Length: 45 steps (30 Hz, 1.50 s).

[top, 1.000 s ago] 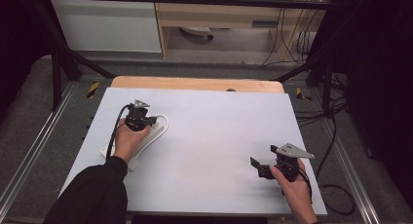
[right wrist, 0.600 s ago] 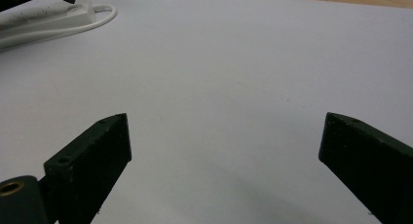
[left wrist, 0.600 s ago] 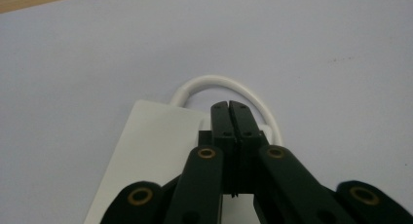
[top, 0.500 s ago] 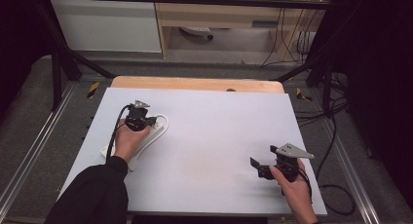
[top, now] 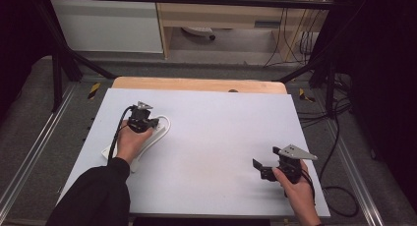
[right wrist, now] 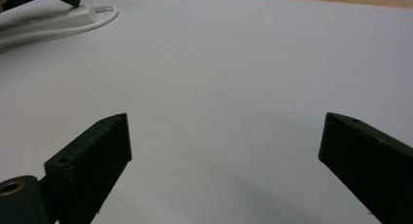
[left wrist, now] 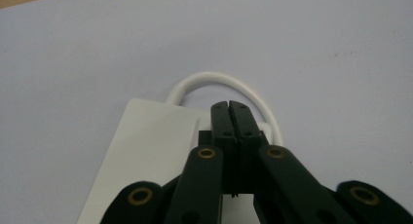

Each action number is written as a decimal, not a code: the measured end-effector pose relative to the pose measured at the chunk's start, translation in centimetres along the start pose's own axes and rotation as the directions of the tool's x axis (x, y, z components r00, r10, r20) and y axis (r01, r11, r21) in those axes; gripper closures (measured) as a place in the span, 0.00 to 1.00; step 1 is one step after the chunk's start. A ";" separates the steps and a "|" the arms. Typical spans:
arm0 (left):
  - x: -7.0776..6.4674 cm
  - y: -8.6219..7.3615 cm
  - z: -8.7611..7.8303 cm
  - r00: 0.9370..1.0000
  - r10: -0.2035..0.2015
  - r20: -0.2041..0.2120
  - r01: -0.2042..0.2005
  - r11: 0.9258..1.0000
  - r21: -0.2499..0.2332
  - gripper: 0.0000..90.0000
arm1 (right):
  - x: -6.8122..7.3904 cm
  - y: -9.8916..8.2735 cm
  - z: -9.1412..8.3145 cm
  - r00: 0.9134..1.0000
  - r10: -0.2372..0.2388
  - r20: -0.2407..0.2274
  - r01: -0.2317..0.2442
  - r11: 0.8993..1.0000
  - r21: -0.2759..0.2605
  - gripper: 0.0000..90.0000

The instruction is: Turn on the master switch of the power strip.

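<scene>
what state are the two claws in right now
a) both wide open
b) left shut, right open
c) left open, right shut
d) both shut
b: the left claw has its jaws pressed together over the white power strip, while the right claw stands wide apart above the bare table.

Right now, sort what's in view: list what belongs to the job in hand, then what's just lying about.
Job in hand:
- power strip, white, on the mat
- its cord, looped at the strip's end
- left gripper, jaws shut, over the strip

Lying about:
- right gripper, jaws open over bare mat
- wooden table
</scene>
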<state>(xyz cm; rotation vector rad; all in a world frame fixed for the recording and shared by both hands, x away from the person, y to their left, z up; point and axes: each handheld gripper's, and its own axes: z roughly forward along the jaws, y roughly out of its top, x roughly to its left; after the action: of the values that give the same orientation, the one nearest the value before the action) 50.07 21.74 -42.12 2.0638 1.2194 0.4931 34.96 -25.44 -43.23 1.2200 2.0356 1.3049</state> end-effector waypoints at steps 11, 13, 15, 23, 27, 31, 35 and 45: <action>0.0 0.0 0.0 1.000 -0.005 -0.001 0.005 1.000 0.003 1.00 | 0.0 0.0 0.0 1.000 0.000 -0.001 0.000 1.000 0.000 0.06; 0.0 0.0 0.0 1.000 -0.005 0.000 0.005 1.000 0.004 1.00 | 0.0 0.0 0.0 1.000 0.001 -0.001 -0.001 1.000 0.000 0.06; 0.0 0.0 0.0 1.000 -0.012 0.001 0.012 1.000 0.002 1.00 | 0.1 0.0 0.0 1.000 0.001 0.000 -0.001 1.000 0.000 0.06; 0.0 0.0 0.1 1.000 -0.013 -0.001 0.013 1.000 0.004 1.00 | 0.1 0.0 0.0 1.000 0.001 -0.001 -0.001 1.000 0.001 0.06; 0.0 0.0 0.1 1.000 -0.009 -0.002 0.009 1.000 0.009 1.00 | 0.1 0.0 0.0 1.000 0.001 -0.002 -0.001 1.000 0.001 0.06; -0.1 0.1 0.1 1.000 -0.015 -0.002 0.015 1.000 0.008 1.00 | 0.1 0.0 0.0 1.000 -0.001 -0.003 0.001 1.000 0.003 0.06; -0.1 0.0 0.1 1.000 -0.015 -0.002 0.015 1.000 0.010 1.00 | 0.1 0.0 0.0 1.000 -0.001 -0.003 0.001 1.000 0.004 0.06; -0.1 0.0 0.2 1.000 -0.009 -0.004 0.009 1.000 0.014 1.00 | 0.1 0.0 0.0 1.000 -0.006 -0.004 0.006 1.000 0.007 0.06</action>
<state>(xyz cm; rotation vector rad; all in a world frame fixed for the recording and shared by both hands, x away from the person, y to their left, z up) 50.13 21.59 -42.21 2.0687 1.2375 0.4866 34.90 -25.31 -43.26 1.2151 2.0465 1.2993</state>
